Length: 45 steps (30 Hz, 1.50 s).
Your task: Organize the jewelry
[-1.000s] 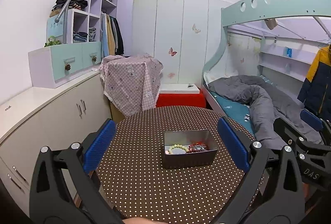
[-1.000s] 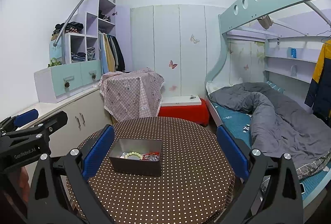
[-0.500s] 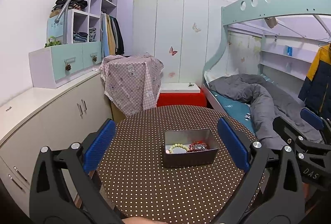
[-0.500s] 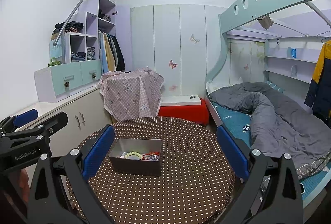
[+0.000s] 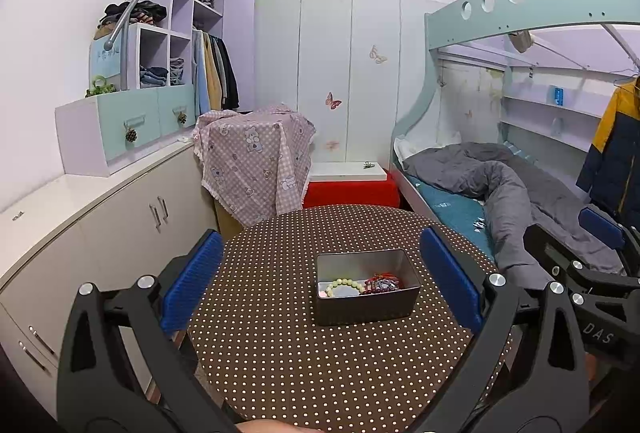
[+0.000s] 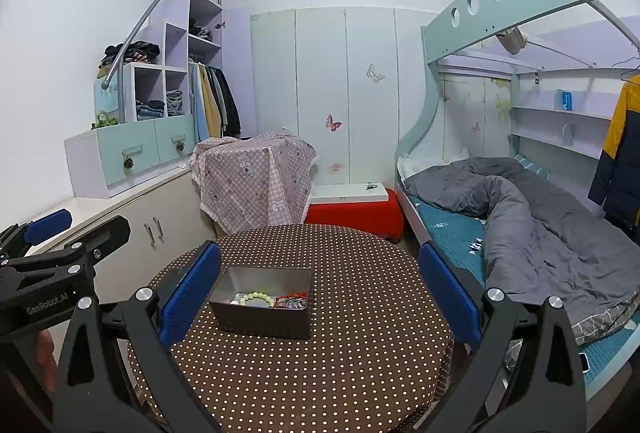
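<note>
Both my left gripper (image 5: 320,281) and right gripper (image 6: 320,285) hang spread and empty above the dotted table (image 5: 320,361), unchanged from a second ago, while the bracelets (image 5: 362,285) lie inside the metal tin (image 5: 366,309), suggesting sorting is finished.

Round table (image 5: 320,361) with bare dotted cloth on all sides of the metal tin (image 5: 366,307) — its only obstacle. Tin open-topped; bracelets (image 5: 362,284) lie inside. Cabinet (image 5: 92,233) left, bed (image 6: 520,217) right — both apart from the table.
</note>
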Each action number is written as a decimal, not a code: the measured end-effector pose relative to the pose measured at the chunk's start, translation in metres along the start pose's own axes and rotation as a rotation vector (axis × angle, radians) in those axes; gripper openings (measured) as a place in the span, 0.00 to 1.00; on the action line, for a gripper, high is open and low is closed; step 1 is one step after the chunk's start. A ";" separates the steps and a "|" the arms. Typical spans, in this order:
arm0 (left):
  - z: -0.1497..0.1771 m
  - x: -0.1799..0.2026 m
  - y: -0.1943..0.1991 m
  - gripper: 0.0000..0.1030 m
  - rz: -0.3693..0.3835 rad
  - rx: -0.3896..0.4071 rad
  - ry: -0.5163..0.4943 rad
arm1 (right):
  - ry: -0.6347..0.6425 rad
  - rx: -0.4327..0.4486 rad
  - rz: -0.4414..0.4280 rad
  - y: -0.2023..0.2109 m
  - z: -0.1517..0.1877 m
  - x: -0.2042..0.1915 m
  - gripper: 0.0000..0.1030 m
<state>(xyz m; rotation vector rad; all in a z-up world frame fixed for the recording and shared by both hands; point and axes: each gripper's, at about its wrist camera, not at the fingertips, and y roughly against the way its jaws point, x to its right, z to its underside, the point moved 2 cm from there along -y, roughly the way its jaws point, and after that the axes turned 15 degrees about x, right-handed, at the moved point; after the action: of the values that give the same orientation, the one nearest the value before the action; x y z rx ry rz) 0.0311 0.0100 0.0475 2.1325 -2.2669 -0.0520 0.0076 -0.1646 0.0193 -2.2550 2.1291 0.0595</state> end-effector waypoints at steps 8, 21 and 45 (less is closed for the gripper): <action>0.000 0.001 0.000 0.94 0.001 0.002 0.000 | 0.001 0.001 -0.002 0.000 0.000 0.001 0.92; 0.000 0.004 0.001 0.94 0.000 -0.003 -0.005 | 0.003 0.001 -0.001 0.001 -0.001 0.001 0.92; 0.002 0.000 0.001 0.94 -0.011 -0.016 -0.011 | 0.001 -0.009 -0.004 0.000 -0.001 -0.001 0.92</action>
<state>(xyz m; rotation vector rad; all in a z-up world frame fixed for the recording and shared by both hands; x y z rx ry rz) 0.0295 0.0097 0.0460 2.1422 -2.2532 -0.0820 0.0072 -0.1638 0.0205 -2.2640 2.1294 0.0675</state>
